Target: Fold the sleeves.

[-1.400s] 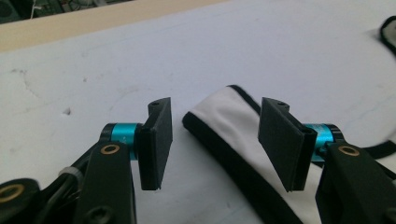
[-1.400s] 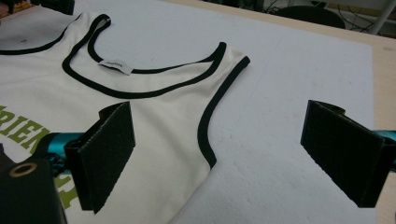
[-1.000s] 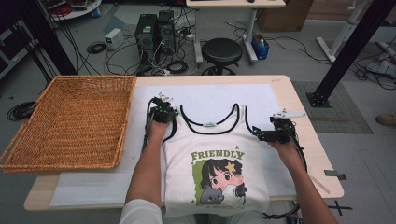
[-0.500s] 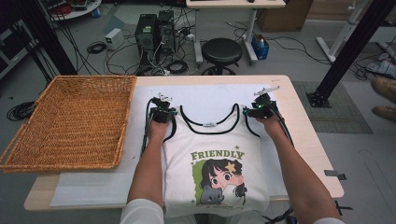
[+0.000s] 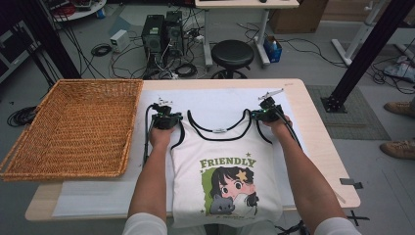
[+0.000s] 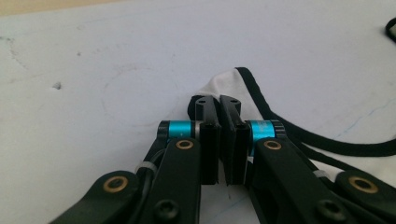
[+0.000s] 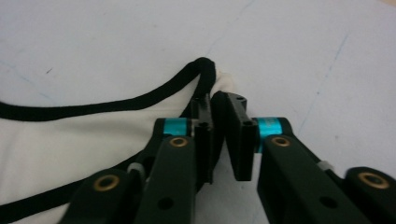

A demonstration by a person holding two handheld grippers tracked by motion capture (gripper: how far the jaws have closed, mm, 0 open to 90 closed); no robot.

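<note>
Fabric of the white top (image 5: 225, 171), trimmed in black with a cartoon girl printed under "FRIENDLY", lay flat on the table (image 5: 318, 132). The left gripper (image 5: 165, 119) pinched one shoulder strap, and the right gripper (image 5: 266, 113) had just closed on the other.

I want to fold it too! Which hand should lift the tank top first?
Neither alone, probably both together. The left gripper is shut on the left strap of the tank top, and the right gripper is shut on the right strap, so both look ready.

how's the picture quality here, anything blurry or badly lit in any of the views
High view: dim, even light, soft detail, faint shadows beside the forearms on the tank top. Left gripper view: left gripper fairly sharp, near links blurred. Right gripper view: right gripper soft, strap clearer.
</note>
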